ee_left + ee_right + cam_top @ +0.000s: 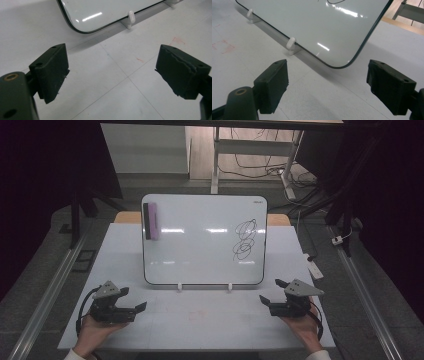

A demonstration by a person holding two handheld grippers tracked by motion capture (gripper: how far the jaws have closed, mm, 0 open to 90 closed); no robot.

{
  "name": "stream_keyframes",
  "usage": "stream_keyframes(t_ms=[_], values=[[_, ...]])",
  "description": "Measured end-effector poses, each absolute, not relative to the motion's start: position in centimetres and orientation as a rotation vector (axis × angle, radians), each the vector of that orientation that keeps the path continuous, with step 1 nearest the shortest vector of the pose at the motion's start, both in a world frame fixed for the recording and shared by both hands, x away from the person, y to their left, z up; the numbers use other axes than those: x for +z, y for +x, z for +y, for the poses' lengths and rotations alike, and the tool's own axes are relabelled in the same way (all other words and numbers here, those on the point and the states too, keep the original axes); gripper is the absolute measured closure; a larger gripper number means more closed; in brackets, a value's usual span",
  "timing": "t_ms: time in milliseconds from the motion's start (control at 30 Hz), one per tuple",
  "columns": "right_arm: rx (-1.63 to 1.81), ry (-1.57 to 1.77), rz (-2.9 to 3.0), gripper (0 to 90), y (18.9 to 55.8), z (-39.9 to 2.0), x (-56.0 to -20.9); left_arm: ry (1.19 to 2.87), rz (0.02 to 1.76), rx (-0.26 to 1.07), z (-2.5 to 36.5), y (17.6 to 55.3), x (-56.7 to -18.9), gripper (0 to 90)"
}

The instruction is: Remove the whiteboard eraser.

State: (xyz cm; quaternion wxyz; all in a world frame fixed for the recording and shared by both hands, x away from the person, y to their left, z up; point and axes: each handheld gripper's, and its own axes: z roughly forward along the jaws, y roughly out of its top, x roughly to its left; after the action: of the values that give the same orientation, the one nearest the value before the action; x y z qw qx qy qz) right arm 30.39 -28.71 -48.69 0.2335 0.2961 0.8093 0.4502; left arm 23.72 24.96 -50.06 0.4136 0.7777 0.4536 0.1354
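Currently idle | I keep left gripper [131,309] and right gripper [270,300] low on the worktop [200,320], fingers wide apart, holding nothing | whiteboard [200,245] propped between, scribble [245,239] right, eraser [151,221] far left, reachable.

From above the person's side we look forward and down over the whole white table [200,320] and the whiteboard [200,240] standing on it. The left gripper view sits low and close, facing the whiteboard's lower corner [82,27]; the right gripper view faces its other lower corner [342,62]. All three share that bottom edge.
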Motion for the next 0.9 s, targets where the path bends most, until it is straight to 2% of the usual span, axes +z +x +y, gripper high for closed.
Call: stream_keyframes(t_ms=[500, 900], values=[[1.241, 0.813, 2.218, 20.0, 30.3, -28.8, -48.9, 1.952, 1.159, 0.338, 24.7, 23.7, -50.0, 12.3], [1.244, 0.823, 2.220, 20.6, 30.4, -28.6, -48.8, 1.926, 1.184, 0.349, 24.7, 24.1, -48.4, 15.5]])
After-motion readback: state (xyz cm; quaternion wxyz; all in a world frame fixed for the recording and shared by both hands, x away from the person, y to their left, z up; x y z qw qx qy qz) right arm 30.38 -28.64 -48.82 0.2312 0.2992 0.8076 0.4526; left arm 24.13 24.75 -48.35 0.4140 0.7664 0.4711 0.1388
